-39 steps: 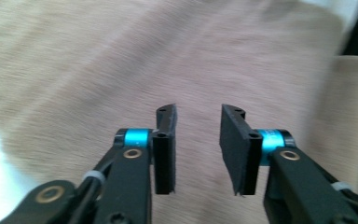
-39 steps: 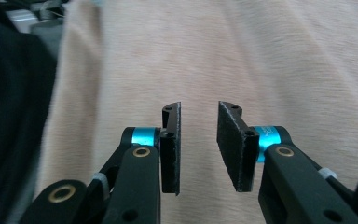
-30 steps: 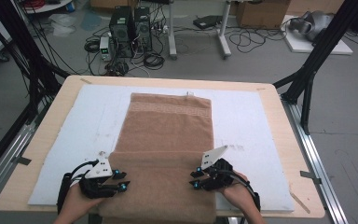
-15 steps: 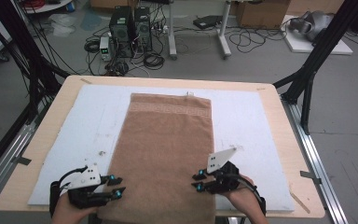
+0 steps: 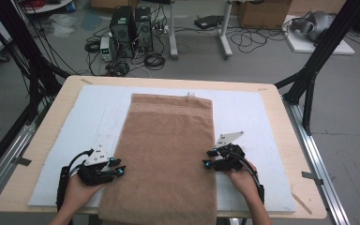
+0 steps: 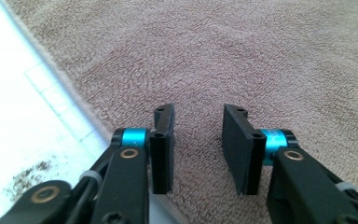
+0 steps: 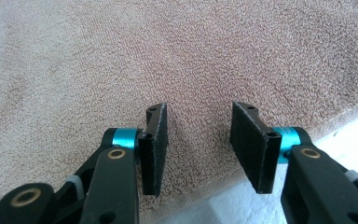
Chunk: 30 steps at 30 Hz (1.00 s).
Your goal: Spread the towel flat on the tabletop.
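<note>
A brown towel (image 5: 168,150) lies flat and lengthwise on a white mat (image 5: 248,112), with its near end hanging over the table's front edge. My left gripper (image 5: 120,167) rests at the towel's left edge, jaws pointing inward. In the left gripper view it (image 6: 198,114) is open over the terry cloth (image 6: 214,56) with nothing pinched. My right gripper (image 5: 207,158) sits at the towel's right edge. Its jaws (image 7: 199,109) have just been opening and stand apart above the towel (image 7: 168,56), with no cloth between the pads.
The mat covers most of a wooden table (image 5: 281,122). Metal rails run along both sides, and black frame posts (image 5: 309,70) rise at the far corners. Computer towers (image 5: 131,23) and cables lie on the floor beyond. Bare mat (image 6: 18,116) lies outside each towel edge.
Both grippers have moved away from the person along the towel's sides, after first drawing back toward the front edge. The towel's near part now lies narrower and smoother.
</note>
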Each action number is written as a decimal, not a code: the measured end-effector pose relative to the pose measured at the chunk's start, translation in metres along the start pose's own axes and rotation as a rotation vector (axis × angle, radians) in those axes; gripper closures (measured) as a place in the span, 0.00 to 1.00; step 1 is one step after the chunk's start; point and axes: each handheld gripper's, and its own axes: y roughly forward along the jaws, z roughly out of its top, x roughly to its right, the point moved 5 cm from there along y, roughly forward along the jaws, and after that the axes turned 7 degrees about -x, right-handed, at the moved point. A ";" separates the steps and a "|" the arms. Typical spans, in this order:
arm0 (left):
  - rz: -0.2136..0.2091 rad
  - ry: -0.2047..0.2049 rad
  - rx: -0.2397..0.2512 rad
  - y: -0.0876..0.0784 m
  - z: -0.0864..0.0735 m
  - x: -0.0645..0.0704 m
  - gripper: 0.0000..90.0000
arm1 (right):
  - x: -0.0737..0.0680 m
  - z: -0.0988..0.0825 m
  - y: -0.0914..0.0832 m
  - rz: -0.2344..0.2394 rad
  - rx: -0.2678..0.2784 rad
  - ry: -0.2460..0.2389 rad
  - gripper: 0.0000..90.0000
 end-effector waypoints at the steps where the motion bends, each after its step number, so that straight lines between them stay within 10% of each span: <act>1: 0.005 -0.001 -0.001 0.000 0.000 0.000 0.73 | 0.000 0.000 0.000 -0.001 0.004 -0.005 0.62; 13: -0.020 -0.016 0.011 -0.010 -0.009 0.002 0.68 | -0.004 0.000 0.001 0.010 0.009 0.001 0.53; 30: -0.032 -0.016 0.064 -0.008 0.029 -0.010 0.50 | 0.006 0.021 -0.009 -0.001 0.079 0.027 0.34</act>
